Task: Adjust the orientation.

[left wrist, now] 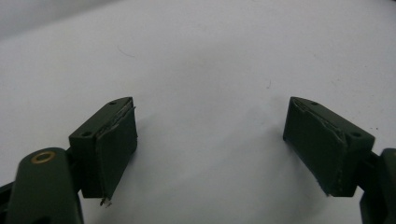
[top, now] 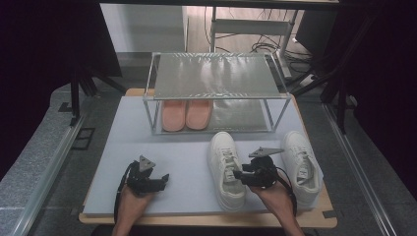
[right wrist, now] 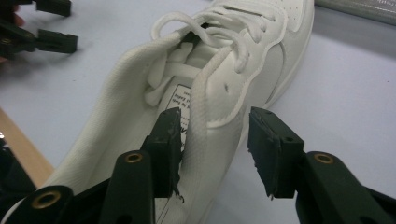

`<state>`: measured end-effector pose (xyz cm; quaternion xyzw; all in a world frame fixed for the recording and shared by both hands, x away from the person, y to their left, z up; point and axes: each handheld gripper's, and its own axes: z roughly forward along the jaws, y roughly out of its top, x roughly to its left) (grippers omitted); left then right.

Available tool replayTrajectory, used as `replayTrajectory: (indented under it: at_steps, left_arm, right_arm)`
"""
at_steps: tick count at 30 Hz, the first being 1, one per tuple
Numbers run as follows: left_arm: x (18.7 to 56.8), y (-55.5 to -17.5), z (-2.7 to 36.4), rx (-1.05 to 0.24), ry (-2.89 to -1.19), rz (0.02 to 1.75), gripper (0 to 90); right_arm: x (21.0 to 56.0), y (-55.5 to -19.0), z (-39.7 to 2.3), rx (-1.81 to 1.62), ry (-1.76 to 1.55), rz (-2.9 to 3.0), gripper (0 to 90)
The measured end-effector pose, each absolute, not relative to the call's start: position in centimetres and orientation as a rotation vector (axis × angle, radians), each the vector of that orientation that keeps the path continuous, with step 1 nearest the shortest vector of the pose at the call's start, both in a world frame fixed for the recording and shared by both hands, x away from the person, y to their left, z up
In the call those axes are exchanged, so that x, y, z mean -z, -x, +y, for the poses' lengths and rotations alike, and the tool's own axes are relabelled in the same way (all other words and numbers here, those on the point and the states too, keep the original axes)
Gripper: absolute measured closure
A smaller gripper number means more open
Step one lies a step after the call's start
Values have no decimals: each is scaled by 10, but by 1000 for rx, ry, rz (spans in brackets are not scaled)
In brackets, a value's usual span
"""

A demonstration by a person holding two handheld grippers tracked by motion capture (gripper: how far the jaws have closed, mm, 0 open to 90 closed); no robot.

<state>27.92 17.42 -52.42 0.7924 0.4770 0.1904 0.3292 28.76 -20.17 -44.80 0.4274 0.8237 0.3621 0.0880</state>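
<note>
Two white lace-up sneakers lie on the pale mat, toes pointing away. My right gripper (top: 239, 176) (right wrist: 215, 114) is at the left sneaker (top: 223, 157) (right wrist: 261, 60), near its heel opening. One jaw reaches inside the shoe and the other stands outside its side wall with a gap, so the jaws are open around the collar. The right sneaker (top: 302, 162) lies just beyond that hand. Low over bare mat to the left, my left gripper (top: 162, 179) (left wrist: 210, 102) (right wrist: 70, 23) is wide open with nothing between its jaws.
A two-level metal rack (top: 216, 73) stands at the back of the mat (top: 182, 152). A pair of pink slippers (top: 186, 114) sits on the left of its lower shelf. The wooden table edge (top: 206, 220) runs close in front of both hands.
</note>
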Motion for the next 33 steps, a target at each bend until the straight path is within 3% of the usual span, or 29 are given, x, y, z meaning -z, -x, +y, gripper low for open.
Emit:
replayTrajectory:
  at_steps: [12,33]
  left_arm:
    - [524,-279,174,-497,-2066,1251,176]
    - [524,-279,174,-495,-2073,1248,176]
  right_arm:
    - [448,-295,-204,-1069,-1389,2439,782]
    - [448,-311,-212,-1504,-1598,2478,818]
